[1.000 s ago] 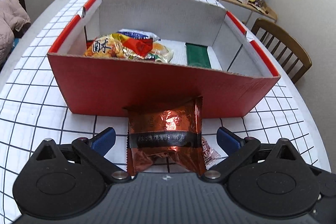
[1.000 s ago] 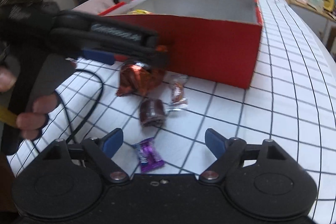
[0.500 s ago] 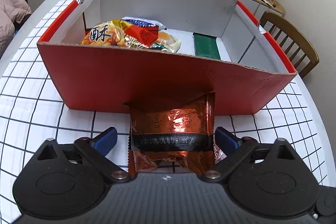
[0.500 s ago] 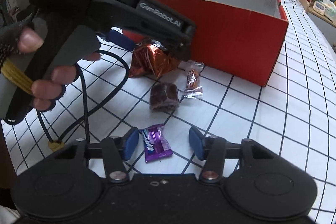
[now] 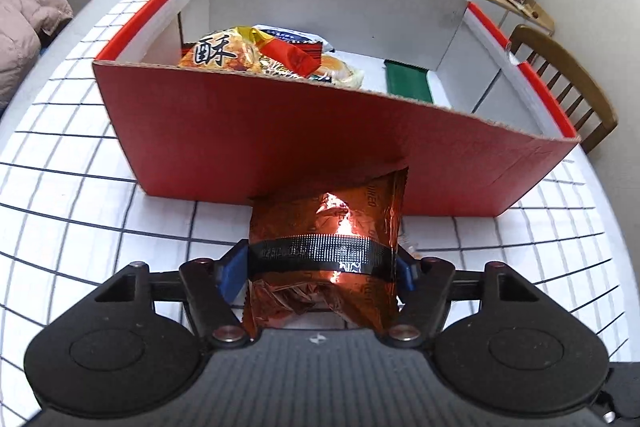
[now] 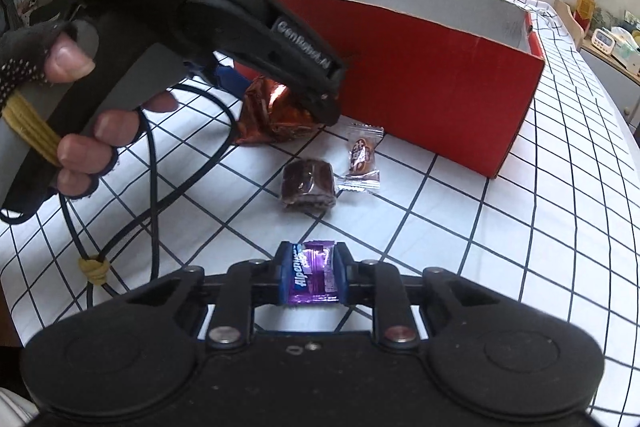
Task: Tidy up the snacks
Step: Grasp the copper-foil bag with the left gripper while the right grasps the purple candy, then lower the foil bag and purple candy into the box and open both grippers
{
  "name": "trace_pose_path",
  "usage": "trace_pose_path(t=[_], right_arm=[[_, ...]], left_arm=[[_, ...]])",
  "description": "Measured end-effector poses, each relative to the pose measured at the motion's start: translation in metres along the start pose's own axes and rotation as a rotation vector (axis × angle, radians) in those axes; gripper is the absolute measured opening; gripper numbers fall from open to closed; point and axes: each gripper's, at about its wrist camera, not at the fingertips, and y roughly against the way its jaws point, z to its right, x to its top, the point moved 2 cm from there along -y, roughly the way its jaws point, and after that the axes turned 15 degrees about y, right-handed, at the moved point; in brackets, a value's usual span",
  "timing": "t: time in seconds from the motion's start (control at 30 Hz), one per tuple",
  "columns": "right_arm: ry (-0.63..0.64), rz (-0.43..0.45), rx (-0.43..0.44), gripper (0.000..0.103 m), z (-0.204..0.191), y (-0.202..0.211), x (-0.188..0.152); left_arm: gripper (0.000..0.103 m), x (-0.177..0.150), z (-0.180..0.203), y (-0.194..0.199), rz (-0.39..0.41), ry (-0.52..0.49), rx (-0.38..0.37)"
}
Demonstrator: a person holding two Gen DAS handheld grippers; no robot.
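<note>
White cloth with a black grid (image 6: 460, 227) covers the table under everything. Nearest in the right wrist view, the right gripper (image 6: 311, 277) has clamped shut on the purple candy (image 6: 310, 273), which a second ago lay loose on the cloth between wide-apart pads. Beyond it a dark brown wrapped cake (image 6: 307, 185) and a small clear-wrapped candy (image 6: 362, 151) lie just beside each other, untouched since then. The left gripper (image 5: 322, 263), angled down at the cloth, is closing: its blue pads, wide apart a second ago, now touch both sides of the copper foil packet (image 5: 326, 227), which stands against the near wall of the red box (image 5: 280, 147). A gloved hand (image 6: 76, 131) wraps that gripper's handle. Inside the box lie a yellow noodle bag (image 5: 240, 57) and a green packet (image 5: 408, 85).
</note>
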Motion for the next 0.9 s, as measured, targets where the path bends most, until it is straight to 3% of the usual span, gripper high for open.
trace_pose_path(t=[0.4, 0.9], right_arm=[[-0.086, 0.041, -0.032, 0.020, 0.016, 0.017, -0.002], [-0.178, 0.181, -0.065, 0.020, 0.040, 0.063, 0.022]], left_arm=[[0.070, -0.010, -0.004, 0.026, 0.063, -0.018, 0.019], [0.070, -0.011, -0.004, 0.095, 0.161, -0.032, -0.061]])
